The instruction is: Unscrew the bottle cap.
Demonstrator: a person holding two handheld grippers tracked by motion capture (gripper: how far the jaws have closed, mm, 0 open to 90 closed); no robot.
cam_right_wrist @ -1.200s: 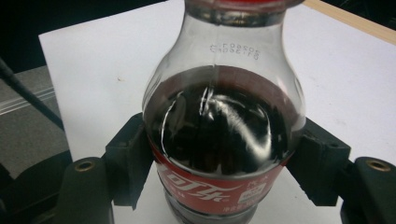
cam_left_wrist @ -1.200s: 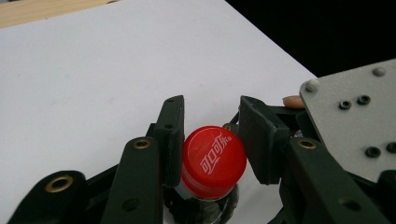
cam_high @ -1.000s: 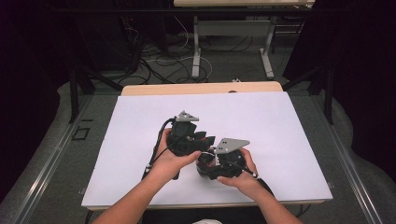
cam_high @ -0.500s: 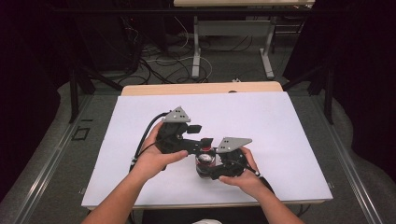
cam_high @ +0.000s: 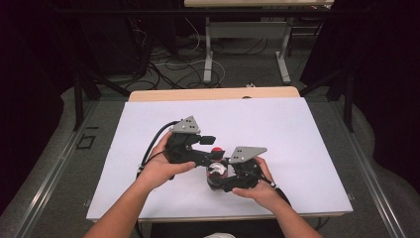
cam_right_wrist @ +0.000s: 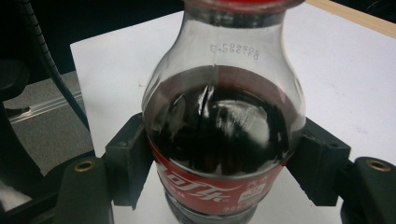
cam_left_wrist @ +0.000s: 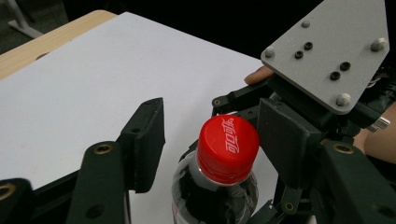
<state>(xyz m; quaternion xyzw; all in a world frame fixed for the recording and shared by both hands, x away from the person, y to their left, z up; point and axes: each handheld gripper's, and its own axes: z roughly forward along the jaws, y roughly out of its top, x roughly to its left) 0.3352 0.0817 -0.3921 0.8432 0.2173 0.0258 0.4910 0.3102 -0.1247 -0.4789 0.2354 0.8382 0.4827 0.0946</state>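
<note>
We see the right gripper point(cam_right_wrist: 219, 154) clamped on the cola bottle point(cam_right_wrist: 222, 121), its two black jaws pressed against the sides at the red label — the bottle stands upright on the white table sheet point(cam_high: 297, 129), near the person's edge. The left gripper point(cam_left_wrist: 210, 140) is spread wide, one jaw on either side of the red cap point(cam_left_wrist: 228, 147) and neither touching it. From the high view, the left gripper point(cam_high: 210, 146) comes in from the left, the right gripper point(cam_high: 218, 178) holds the bottle point(cam_high: 216, 171) low — both hands close together, the wooden table edge point(cam_high: 213, 93) beyond.
</note>
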